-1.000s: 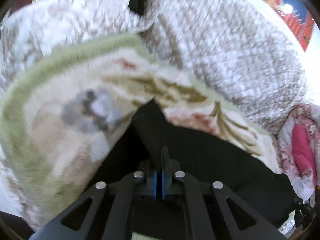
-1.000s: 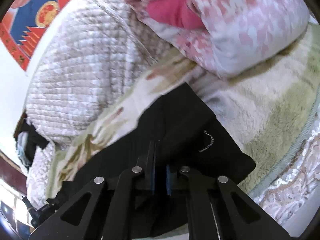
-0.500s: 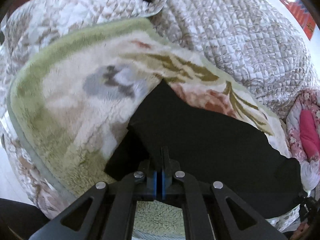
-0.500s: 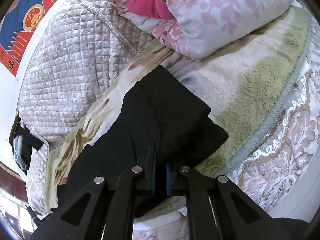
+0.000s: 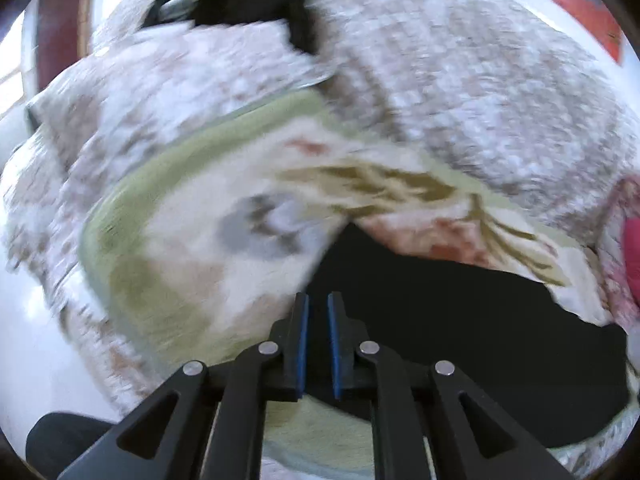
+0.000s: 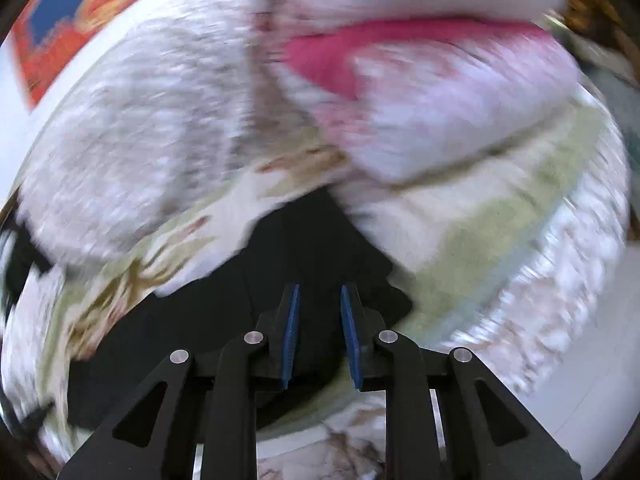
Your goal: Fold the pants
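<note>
The black pants [image 5: 460, 320] lie folded flat on a fluffy cream and green floral blanket [image 5: 192, 248]; both views are motion-blurred. My left gripper [image 5: 317, 308] is open with a narrow gap, empty, just above the pants' left corner. In the right wrist view the pants [image 6: 304, 248] lie under my right gripper [image 6: 319, 300], which is open and empty over their right end. The blanket [image 6: 480, 248] shows around them.
A quilted beige bedspread [image 5: 460, 80] rises behind the blanket. A pink floral pillow with a red side [image 6: 420, 80] lies close behind the pants' right end. Dark clothing [image 5: 240, 12] sits at the far back. White floor [image 6: 592, 380] lies past the bed edge.
Both grippers were shut on the pants' edge and have now opened and let go. The pants lie on the blanket, and both cameras are moving.
</note>
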Available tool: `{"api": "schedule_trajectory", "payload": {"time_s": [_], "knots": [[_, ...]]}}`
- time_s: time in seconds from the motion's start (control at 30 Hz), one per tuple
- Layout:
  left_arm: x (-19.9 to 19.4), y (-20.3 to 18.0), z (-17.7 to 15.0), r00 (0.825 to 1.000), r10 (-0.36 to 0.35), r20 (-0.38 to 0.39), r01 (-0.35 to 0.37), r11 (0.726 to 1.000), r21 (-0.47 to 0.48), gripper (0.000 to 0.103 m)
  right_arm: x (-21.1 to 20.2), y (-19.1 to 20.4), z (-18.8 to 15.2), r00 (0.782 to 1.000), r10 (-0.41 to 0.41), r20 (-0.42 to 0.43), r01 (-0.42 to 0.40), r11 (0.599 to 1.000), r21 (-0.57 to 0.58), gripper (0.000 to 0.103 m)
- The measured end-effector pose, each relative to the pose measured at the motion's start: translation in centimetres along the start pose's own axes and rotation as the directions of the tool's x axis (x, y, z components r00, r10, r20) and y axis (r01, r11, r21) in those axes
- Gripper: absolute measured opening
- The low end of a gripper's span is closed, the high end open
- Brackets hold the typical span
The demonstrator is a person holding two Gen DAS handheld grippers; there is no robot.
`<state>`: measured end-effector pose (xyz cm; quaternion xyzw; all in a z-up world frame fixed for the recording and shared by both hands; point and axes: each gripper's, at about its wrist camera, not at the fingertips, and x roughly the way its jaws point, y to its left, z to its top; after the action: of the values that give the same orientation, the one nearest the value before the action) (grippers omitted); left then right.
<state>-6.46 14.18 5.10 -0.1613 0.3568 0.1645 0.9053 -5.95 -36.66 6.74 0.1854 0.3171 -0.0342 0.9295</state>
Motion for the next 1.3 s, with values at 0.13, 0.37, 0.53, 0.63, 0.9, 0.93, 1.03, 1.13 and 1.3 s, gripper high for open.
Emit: {"api": "schedule_trajectory", "payload": {"time_s": [0.13, 0.37, 0.53, 0.63, 0.9, 0.93, 1.03, 1.13, 1.3], "knots": [[0.9, -3.9, -0.7, 0.988, -0.145, -0.061, 0.151, 0.984, 0.093, 0.018, 2.7, 2.7, -1.6, 0.994, -0.006, -0.113, -0.009, 0.992, -0.126, 0.022], [3.6, -6.7, -3.7, 0.966, -0.144, -0.216, 0.188, 0.962, 0.199, 0.018, 3.5, 0.4, -2.2, 0.984, -0.040, -0.172, 0.035, 0.999, -0.029, 0.021], [3.4, -8.6, -3.0, 0.964, -0.175, -0.202, 0.220, 0.948, 0.230, 0.018, 5.0, 3.0, 1.6, 0.991, 0.038, -0.131, -0.050, 0.995, -0.087, 0.021], [4.2, -10.6, -1.3, 0.960, -0.209, -0.187, 0.255, 0.927, 0.276, 0.020, 7.9, 4.3, 4.2, 0.990, 0.053, -0.130, -0.068, 0.991, -0.115, 0.021], [10.2, -8.8, 1.8, 0.987, -0.071, -0.146, 0.106, 0.963, 0.246, 0.021, 12.2, 0.0, 6.0, 0.990, -0.029, -0.141, 0.032, 0.999, 0.021, 0.015], [11.2, -8.1, 1.6, 0.985, -0.042, -0.168, 0.080, 0.970, 0.228, 0.022, 12.1, -0.2, 6.1, 0.990, -0.036, -0.138, 0.040, 0.999, 0.026, 0.014], [11.9, -6.4, 1.7, 0.984, -0.079, -0.159, 0.103, 0.983, 0.150, 0.023, 11.9, 0.4, 5.9, 0.990, -0.075, -0.122, 0.074, 0.997, -0.011, 0.012], [11.6, -6.5, 1.8, 0.988, -0.046, -0.145, 0.068, 0.986, 0.154, 0.023, 11.1, 1.2, 5.9, 0.995, -0.074, -0.073, 0.073, 0.997, -0.021, 0.015], [9.3, -5.2, 1.6, 0.994, -0.027, -0.102, 0.039, 0.991, 0.125, 0.023, 9.0, 4.4, 4.8, 1.000, -0.022, -0.006, 0.021, 0.987, -0.159, 0.035]]}}
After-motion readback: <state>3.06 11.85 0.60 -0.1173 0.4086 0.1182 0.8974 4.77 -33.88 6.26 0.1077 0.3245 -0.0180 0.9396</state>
